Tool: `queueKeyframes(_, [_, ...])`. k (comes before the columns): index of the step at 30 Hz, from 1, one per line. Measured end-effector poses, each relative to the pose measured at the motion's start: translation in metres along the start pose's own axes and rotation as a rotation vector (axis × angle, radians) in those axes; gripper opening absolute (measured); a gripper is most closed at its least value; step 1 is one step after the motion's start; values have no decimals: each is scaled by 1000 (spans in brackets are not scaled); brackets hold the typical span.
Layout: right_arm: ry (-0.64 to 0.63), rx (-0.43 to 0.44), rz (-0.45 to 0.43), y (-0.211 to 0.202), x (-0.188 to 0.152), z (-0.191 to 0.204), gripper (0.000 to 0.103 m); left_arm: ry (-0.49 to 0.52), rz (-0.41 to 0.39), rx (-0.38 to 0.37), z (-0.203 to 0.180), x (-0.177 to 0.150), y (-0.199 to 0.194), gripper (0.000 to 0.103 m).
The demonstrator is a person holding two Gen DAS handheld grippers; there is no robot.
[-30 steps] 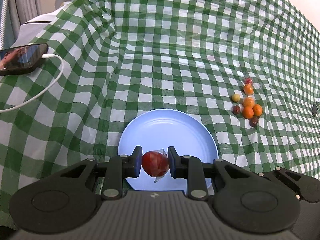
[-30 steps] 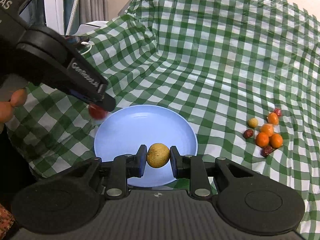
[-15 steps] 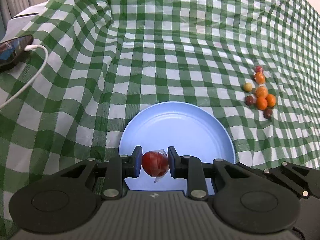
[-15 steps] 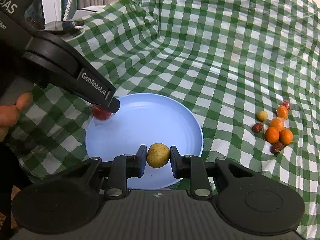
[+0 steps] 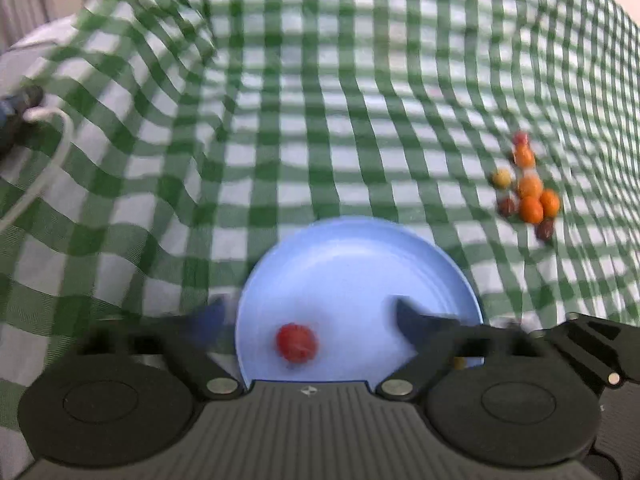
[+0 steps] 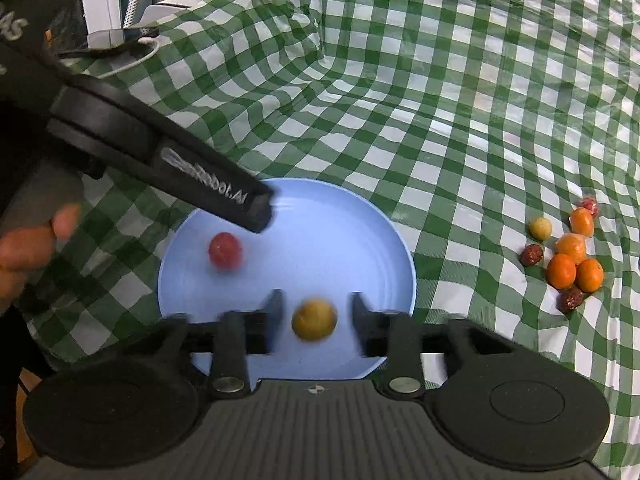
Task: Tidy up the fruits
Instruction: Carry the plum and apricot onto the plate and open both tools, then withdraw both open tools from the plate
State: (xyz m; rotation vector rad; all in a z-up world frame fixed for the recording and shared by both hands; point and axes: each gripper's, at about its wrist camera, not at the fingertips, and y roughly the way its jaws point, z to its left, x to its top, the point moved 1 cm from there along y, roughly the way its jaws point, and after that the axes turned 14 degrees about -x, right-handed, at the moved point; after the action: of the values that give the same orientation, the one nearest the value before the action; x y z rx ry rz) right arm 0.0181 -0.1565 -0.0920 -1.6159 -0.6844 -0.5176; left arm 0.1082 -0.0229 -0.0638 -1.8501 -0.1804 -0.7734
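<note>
A light blue plate (image 5: 360, 264) (image 6: 340, 240) lies on the green checked cloth. My left gripper (image 5: 308, 320) is open over the plate's near left part, and a red fruit (image 5: 297, 342) (image 6: 225, 251) sits loose on the plate between its fingers. My right gripper (image 6: 316, 316) is open, and a yellow fruit (image 6: 314, 319) is free between its fingers over the plate's near edge. The left gripper's finger (image 6: 224, 196) reaches over the plate in the right wrist view. A cluster of small orange, yellow and dark red fruits (image 5: 528, 192) (image 6: 568, 256) lies on the cloth to the right.
A phone with a white cable (image 5: 24, 112) (image 6: 116, 42) lies at the far left on the cloth. The cloth is wrinkled and rises toward the back. A hand (image 6: 28, 244) holds the left gripper at the left edge.
Both grippers have opened. The red fruit has left the left gripper and now lies on the plate. The yellow fruit is released between the right gripper's fingers.
</note>
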Motion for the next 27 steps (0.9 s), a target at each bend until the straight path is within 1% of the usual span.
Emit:
queueKeyframes(1, [8, -13, -7, -4, 1, -2, 74, 3, -25, -2, -2, 1, -6, 103])
queueKeyframes(4, [2, -34, -34, -20, 0, -4, 86, 33, -17, -21, -8, -1, -20, 103])
queueKeyframes(5, [-3, -34, -36, -25, -1, -5, 90, 39, -17, -13, -10, -4, -24, 103])
queueKeyframes(7, [-7, -33, -33, -38, -7, -5, 94, 50, -9, 12, -13, -12, -33, 103])
queueKeyframes(10, [-10, -17, -21, -56, -20, -2, 97, 49, 5, 64, -15, -26, -47, 103])
queueKeyframes(13, [-23, -14, -32, -71, -28, 5, 99, 20, 2, 100, -12, -39, -63, 103])
queueKeyframes(17, [-48, -31, -84, -85, -27, 12, 99, -16, -9, 119, -9, -50, -78, 103])
queueKeyframes(21, [-51, -43, -124, -99, -27, 13, 100, -16, -40, 140, -12, -53, -92, 103])
queueKeyframes(27, [-48, -58, -161, -115, -33, 12, 100, 13, -78, 133, -28, -57, -109, 103])
